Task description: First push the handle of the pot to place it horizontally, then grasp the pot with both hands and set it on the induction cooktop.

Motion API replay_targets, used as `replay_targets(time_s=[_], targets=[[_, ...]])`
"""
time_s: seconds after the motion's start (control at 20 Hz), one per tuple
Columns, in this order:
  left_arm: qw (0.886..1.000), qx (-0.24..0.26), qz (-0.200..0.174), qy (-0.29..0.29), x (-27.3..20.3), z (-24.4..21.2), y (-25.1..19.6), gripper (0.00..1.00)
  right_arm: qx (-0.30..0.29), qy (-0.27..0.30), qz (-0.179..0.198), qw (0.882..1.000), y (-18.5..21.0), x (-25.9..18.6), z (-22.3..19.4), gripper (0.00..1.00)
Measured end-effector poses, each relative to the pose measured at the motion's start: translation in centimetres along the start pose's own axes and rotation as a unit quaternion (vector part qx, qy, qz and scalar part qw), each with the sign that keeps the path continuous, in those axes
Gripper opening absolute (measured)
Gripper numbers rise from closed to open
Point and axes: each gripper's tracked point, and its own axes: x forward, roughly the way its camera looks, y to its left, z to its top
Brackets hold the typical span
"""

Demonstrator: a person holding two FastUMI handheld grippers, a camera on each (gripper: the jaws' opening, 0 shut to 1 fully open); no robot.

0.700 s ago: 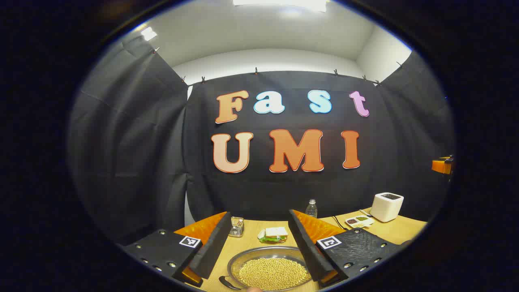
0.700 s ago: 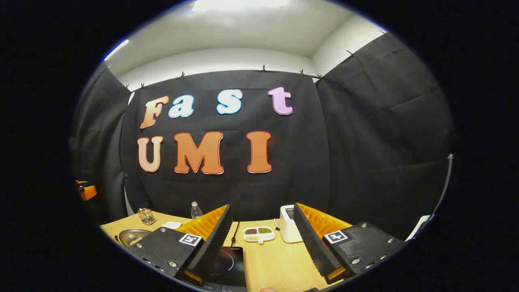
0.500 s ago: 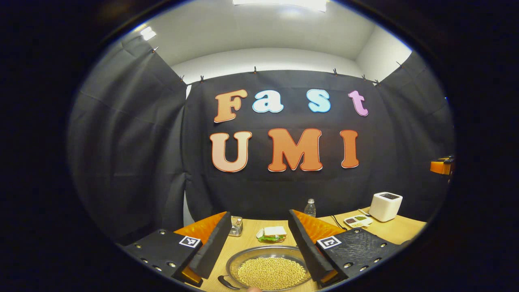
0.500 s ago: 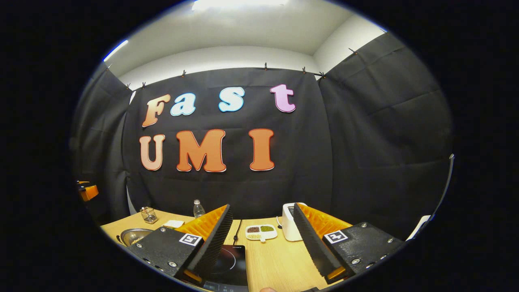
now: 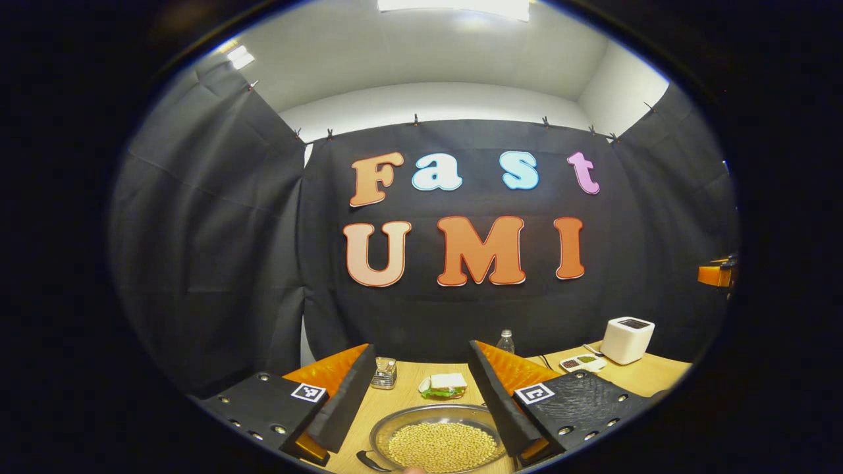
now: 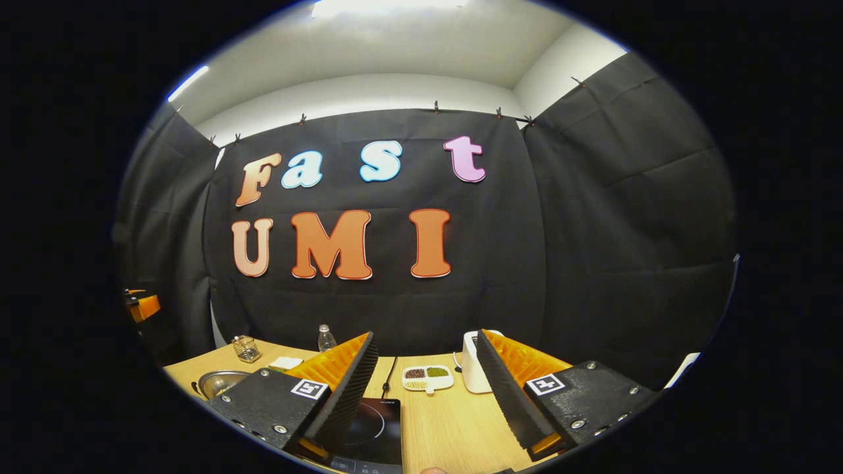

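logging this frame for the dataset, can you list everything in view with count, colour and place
pot: 1, silver, full of yellow beans, on the table between the left tool's fingers
pot handle: 1, dark, at the pot's near left
cooktop: 1, black, on the table ahead of the right tool
sandwich: 1, white and green, behind the pot
glass jar: 1, clear, behind the pot to its left
bottle: 1, clear, at the table's back edge
divided dish: 1, white, behind the cooktop
box appliance: 1, white, far right of the table
table: 1, light wood
left tool: 1, open, above the pot
right tool: 1, open, above the table by the cooktop
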Motion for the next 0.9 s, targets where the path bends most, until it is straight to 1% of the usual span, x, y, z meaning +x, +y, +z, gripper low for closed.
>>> replay_targets(time_s=[0.1,0.2,0.3,0.45,0.6,0.75,0.8,0.85,0.9], targets=[[1.0,0.002,-0.008,0.008,0.2,-0.4,-0.6,0.88,0.001,0.006,-0.002,1.0,-0.3,0.5,-0.4,0.94],[1.0,0.004,-0.025,0.015,0.4,-0.9,-1.8,0.88,0.016,0.014,-0.006,1.0,-0.5,1.1,-0.9,0.94],[0.999,0.002,-0.033,0.02,0.5,-1.2,-2.5,0.88,0.033,0.017,0.002,0.999,0.0,1.1,-1.2,0.94],[0.999,-0.011,-0.031,0.006,0.4,-0.1,-2.7,0.89,0.039,0.023,0.012,0.999,-0.1,0.7,-1.3,0.94],[0.999,-0.02,-0.027,-0.002,0.3,-0.2,-1.8,0.88,0.024,0.009,0.001,1.0,-0.6,0.2,0.3,0.94],[1.0,-0.023,-0.013,-0.002,0.3,-0.1,-0.3,0.88,0.014,0.0,0.001,1.0,0.0,-0.4,0.8,0.94],[1.0,-0.022,-0.01,-0.003,0.1,-0.1,0.2,0.88,0.013,0.0,0.004,1.0,0.3,-0.4,0.7,0.88],[1.0,-0.02,-0.008,-0.006,0.0,0.1,0.5,0.88,0.014,0.001,0.008,1.0,0.6,-0.5,0.7,0.94],[1.0,-0.018,-0.005,-0.009,0.1,0.2,0.9,0.88,0.014,0.002,0.011,1.0,1.0,-0.5,0.5,0.94]])
